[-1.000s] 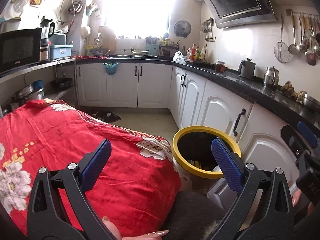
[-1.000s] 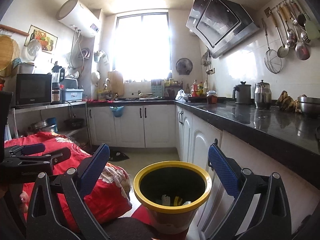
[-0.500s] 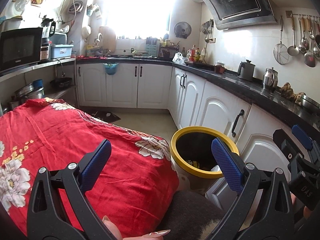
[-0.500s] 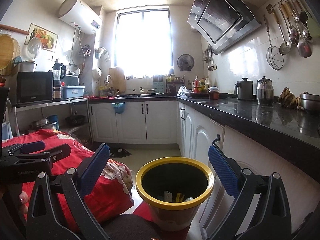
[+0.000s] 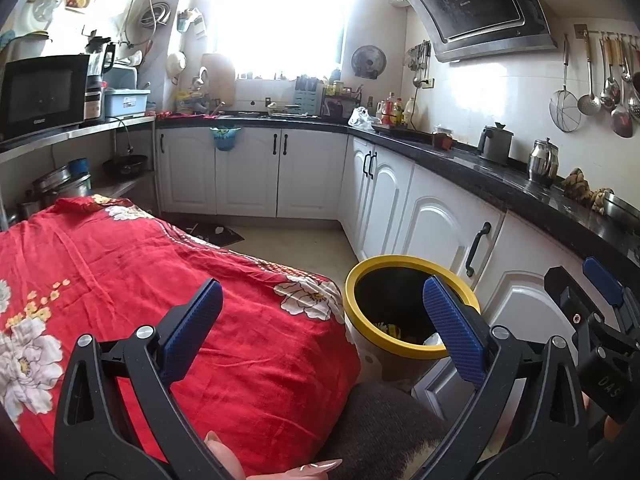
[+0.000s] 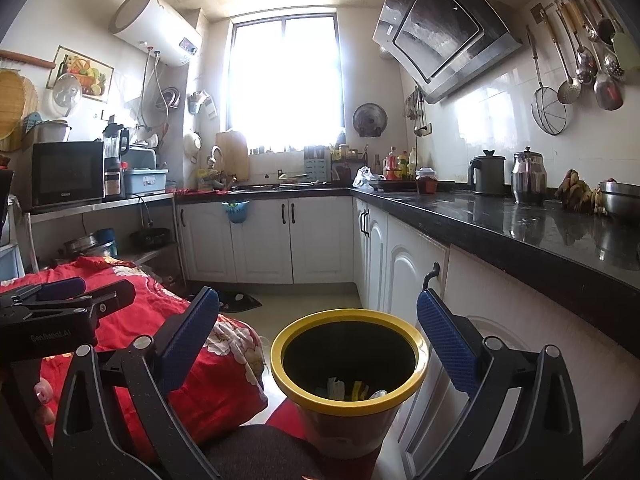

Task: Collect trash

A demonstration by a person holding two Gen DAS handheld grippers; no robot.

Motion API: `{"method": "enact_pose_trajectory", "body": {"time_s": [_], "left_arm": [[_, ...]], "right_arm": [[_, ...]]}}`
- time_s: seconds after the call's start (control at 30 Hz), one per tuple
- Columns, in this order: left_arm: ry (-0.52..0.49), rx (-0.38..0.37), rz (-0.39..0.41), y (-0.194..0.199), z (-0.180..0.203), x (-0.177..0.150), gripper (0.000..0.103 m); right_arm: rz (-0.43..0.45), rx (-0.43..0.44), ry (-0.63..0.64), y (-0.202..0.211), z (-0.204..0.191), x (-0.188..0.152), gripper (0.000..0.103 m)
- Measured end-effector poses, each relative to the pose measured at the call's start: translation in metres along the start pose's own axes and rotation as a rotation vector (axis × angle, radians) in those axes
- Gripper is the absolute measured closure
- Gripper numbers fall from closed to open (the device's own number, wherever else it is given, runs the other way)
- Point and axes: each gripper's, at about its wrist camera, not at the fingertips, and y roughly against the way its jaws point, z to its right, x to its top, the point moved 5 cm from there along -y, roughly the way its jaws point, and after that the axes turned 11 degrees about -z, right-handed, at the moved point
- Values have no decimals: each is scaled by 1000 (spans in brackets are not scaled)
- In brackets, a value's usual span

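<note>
A yellow-rimmed trash bin [image 6: 348, 396] stands on the floor by the white cabinets, with white and yellow scraps of trash [image 6: 352, 390] inside. It also shows in the left wrist view [image 5: 352, 292]. My right gripper [image 6: 318, 340] is open and empty, level with the bin's rim and nearer than it. My left gripper [image 5: 322, 320] is open and empty over the edge of the red flowered cloth [image 5: 160, 280], left of the bin. Each gripper shows in the other's view, the right one [image 5: 600, 312] and the left one [image 6: 60, 300].
White cabinets [image 6: 404, 280] and a black countertop [image 6: 540, 228] with kettles run along the right. More cabinets and a sink line the far wall. A microwave [image 5: 40, 96] sits on a shelf at left. A dark cushion [image 5: 380, 432] lies below the bin.
Both grippers have tilted slightly upward, so the bin sits a little lower in each view. Both stay open and empty.
</note>
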Motion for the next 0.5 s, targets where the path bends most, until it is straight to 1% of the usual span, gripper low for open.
{"method": "enact_pose_trajectory", "body": {"time_s": [0.5], "left_arm": [[2, 4, 0, -1, 0, 1, 11]], "right_arm": [[-11, -4, -8, -2, 1, -1, 6]]}}
